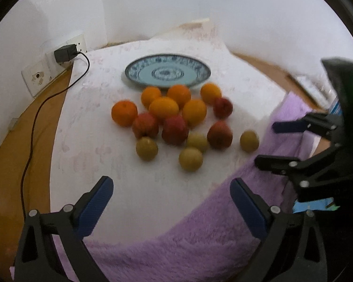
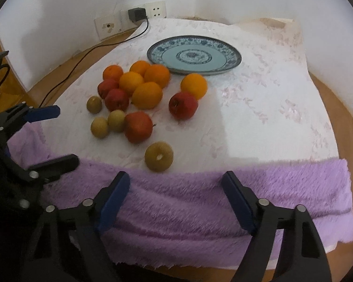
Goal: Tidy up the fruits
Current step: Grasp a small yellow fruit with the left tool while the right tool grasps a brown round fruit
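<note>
A white cloth [image 2: 258,108] covers most of the wooden table [image 1: 9,164], and a purple fleece towel [image 2: 200,202] lies along the cloth's near edge. Both grippers hover over that towel, pointing toward the far wall. The left gripper [image 1: 171,202] has its blue-padded jaws spread wide, with nothing between them. The right gripper [image 2: 175,199], just beside it on the right, is likewise wide open and holds nothing; in the left wrist view it appears from the side at the right edge.

A blue patterned plate [image 2: 157,54] sits at the back of the cloth with no fruit on it. In front of it, on the cloth, the fruits lie in a loose cluster: six oranges [image 2: 147,95] nearest the plate, four red apples [image 2: 138,127] among and in front of them, and four small yellow-green fruits [image 2: 159,156] closest to the towel. A black adapter [image 2: 137,14] is plugged into the wall socket.
</note>
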Action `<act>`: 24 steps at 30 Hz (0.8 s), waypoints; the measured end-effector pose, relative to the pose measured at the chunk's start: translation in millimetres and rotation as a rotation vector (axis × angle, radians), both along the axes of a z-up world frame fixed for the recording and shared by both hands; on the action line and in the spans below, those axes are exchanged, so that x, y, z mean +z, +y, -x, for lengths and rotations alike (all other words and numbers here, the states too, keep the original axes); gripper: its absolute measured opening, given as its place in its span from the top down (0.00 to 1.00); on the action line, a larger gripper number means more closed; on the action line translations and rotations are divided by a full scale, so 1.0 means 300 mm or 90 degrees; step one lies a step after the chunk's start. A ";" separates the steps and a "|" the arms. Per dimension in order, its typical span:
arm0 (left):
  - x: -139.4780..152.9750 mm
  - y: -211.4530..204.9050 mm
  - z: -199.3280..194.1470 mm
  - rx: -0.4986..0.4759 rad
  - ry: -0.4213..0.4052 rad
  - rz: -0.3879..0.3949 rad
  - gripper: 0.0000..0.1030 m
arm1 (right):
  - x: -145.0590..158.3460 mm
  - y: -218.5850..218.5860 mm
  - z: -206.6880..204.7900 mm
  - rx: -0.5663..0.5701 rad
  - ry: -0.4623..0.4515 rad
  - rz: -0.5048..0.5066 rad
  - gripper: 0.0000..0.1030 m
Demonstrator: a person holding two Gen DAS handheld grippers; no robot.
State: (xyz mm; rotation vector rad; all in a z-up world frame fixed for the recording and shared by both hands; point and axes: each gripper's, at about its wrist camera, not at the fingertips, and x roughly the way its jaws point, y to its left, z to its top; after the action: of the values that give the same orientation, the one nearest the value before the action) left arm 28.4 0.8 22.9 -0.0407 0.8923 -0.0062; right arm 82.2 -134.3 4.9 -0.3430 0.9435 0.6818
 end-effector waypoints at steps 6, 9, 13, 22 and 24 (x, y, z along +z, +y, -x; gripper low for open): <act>-0.015 0.046 -0.049 0.001 0.023 0.053 0.43 | -0.002 0.012 -0.031 0.021 0.010 -0.019 0.42; -0.035 0.040 -0.072 -0.021 0.041 0.079 0.60 | -0.002 0.019 -0.043 0.034 0.011 -0.020 0.53; -0.044 0.028 -0.101 -0.034 0.044 0.094 0.60 | -0.008 0.014 -0.073 0.037 0.026 -0.015 0.72; -0.053 0.000 -0.143 -0.047 0.051 0.104 0.74 | -0.006 -0.018 -0.097 0.047 0.046 -0.033 0.72; -0.051 0.000 -0.144 -0.045 0.056 0.104 0.74 | 0.001 -0.015 -0.095 0.050 0.043 -0.036 0.72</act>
State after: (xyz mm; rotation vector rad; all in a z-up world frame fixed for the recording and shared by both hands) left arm 71.4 0.9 7.5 -0.1631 0.9786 -0.1451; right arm 110.7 -138.8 5.1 -0.3094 0.9778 0.7938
